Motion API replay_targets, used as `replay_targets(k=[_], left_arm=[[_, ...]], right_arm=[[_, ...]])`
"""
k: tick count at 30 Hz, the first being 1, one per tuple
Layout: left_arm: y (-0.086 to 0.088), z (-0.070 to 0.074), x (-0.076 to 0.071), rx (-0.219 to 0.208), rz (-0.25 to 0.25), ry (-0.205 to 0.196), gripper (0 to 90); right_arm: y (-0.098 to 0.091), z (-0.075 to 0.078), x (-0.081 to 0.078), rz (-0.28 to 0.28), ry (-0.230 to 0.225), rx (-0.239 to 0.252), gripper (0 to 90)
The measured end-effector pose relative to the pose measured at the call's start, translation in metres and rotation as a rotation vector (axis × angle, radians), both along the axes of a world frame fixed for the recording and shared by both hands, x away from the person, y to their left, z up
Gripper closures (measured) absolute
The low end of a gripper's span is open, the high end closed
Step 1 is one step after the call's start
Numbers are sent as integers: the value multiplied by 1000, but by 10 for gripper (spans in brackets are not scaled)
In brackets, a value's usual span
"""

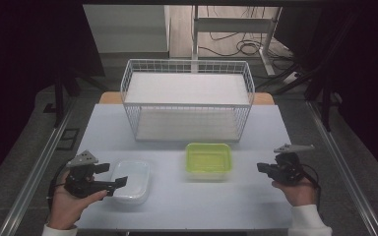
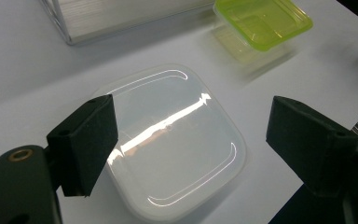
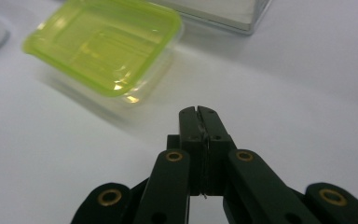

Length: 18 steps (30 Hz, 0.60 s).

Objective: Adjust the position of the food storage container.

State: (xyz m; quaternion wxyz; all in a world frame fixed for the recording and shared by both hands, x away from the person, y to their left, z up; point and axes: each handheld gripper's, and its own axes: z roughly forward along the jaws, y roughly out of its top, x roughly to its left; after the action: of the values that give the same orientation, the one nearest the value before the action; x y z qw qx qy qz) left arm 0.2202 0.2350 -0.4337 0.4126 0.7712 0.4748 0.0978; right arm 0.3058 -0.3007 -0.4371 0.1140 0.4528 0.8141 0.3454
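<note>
Left gripper [image 1: 112, 175] spread wide over the translucent white rectangular plastic container [image 1: 132, 180], near the front-left of the pale table [image 1: 177, 206]; pads clear of it. Right gripper [image 3: 198, 112] clenched on nothing, beside the lime-green lidded rectangular plastic container [image 1: 208, 160] at table centre, before the white wire basket [image 1: 187, 98]

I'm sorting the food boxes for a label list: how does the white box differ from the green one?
The white box is milky and near-square; the green box is clear lime and more oblong. The white box sits between the open left tool's jaws; the green box lies apart from the shut right tool. Both are lidded, on the table.
</note>
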Motion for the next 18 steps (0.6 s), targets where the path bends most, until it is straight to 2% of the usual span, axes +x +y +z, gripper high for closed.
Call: replay_targets(k=[5,12,15,18], left_arm=[[-3,-3,2,-1,-7,4,164],[-9,-7,6,-7,-25,19,165],[-10,-7,6,-5,-22,18,166],[-12,-4,5,-23,-15,5,168]], right_arm=[[6,11,-16,12,-26,50,886],[28,15,-30,43,-38,59,877],[31,16,-34,40,-40,67,877],[32,17,-36,38,-51,65,879]])
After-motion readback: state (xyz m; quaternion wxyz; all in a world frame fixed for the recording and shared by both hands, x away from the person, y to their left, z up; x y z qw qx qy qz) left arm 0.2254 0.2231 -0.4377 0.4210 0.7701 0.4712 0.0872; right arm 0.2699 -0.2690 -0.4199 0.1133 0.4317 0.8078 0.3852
